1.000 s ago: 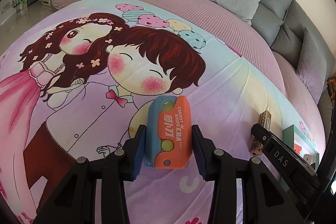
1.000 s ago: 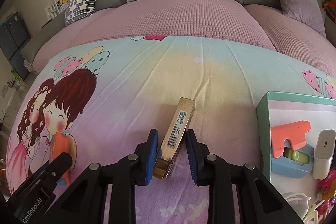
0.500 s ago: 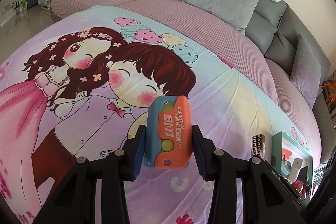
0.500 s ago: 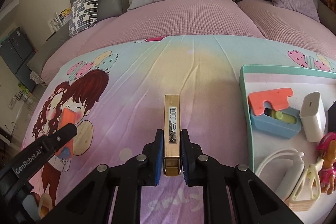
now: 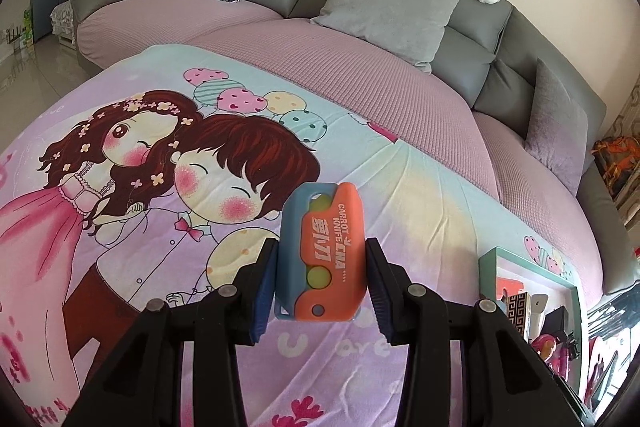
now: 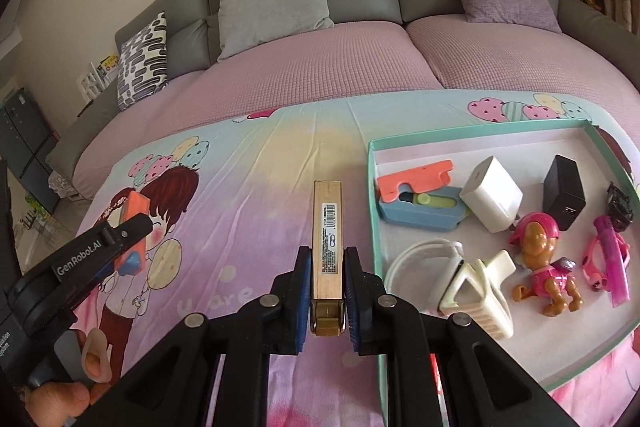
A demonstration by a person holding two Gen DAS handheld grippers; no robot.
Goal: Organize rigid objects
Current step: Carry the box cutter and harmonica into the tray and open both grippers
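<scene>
Both hands are carrying something at once over the cartoon-printed blanket (image 5: 360,367) spread on the sofa. The left hand-held gripper (image 5: 320,279) pinches an orange and blue carrot knife toy (image 5: 322,251) across its width, clear of the blanket. The right hand-held gripper (image 6: 327,291) is clamped tight on the narrow sides of a slim gold box (image 6: 327,231), which sticks out forward with its barcode face up.

The teal-rimmed tray (image 6: 374,211) lies just to the right of the gold box and already holds a second carrot knife toy (image 6: 418,195), a white charger (image 6: 492,199), a black charger (image 6: 564,191), a pink pup figure (image 6: 540,263) and a white clip (image 6: 476,291).

To do this well, I'd swing the gold box across the near rim, aim for the bare strip along the tray's far wall, lower it flat and only then let go. The left toy looks best set down afterwards, so the two grippers don't crowd each other.
</scene>
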